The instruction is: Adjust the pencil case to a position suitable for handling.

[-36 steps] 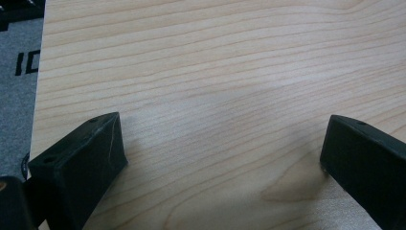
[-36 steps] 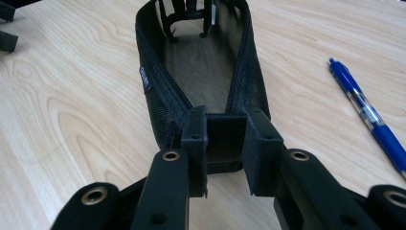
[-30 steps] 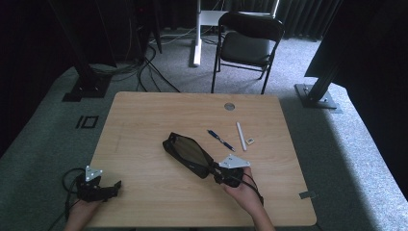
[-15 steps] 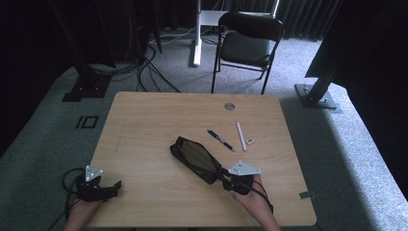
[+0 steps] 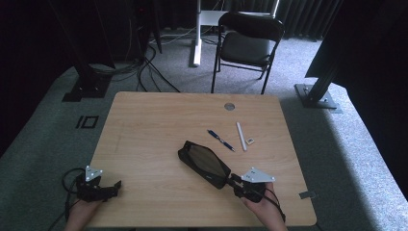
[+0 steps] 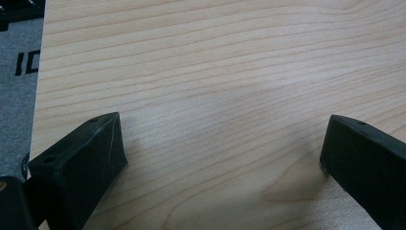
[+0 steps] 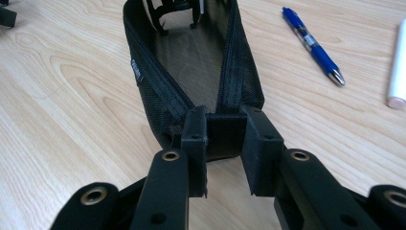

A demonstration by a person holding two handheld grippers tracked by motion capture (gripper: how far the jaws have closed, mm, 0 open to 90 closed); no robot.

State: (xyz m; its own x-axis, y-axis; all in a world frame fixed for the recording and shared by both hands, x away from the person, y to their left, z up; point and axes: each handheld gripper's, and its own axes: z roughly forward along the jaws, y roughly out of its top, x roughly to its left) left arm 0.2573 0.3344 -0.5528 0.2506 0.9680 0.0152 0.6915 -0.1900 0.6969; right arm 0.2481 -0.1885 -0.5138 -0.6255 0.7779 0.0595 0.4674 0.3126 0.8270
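A black mesh pencil pouch (image 5: 203, 163) lies on the wooden table (image 5: 154, 125), its zip open along the top. My right gripper (image 5: 232, 181) is shut on the pouch's near end tab; in the right gripper view the two pads (image 7: 225, 139) pinch the end of the pouch (image 7: 191, 62). A blue pen (image 5: 221, 140) and a white stick-like marker (image 5: 240, 135) lie beyond the pouch, the pen (image 7: 313, 45) to its right in the right gripper view. My left gripper (image 5: 115, 186) rests at the table's front left, open, its jaws wide apart over bare wood (image 6: 215, 120).
A small white piece (image 5: 250, 141) lies beside the marker. A round grommet (image 5: 229, 106) sits near the table's far edge. A black folding chair (image 5: 248, 45) stands behind the table, with cables and stand feet on the grey floor.
My right gripper has dragged the pouch toward the front right of the table, away from the centre. The left gripper has stayed where it was.
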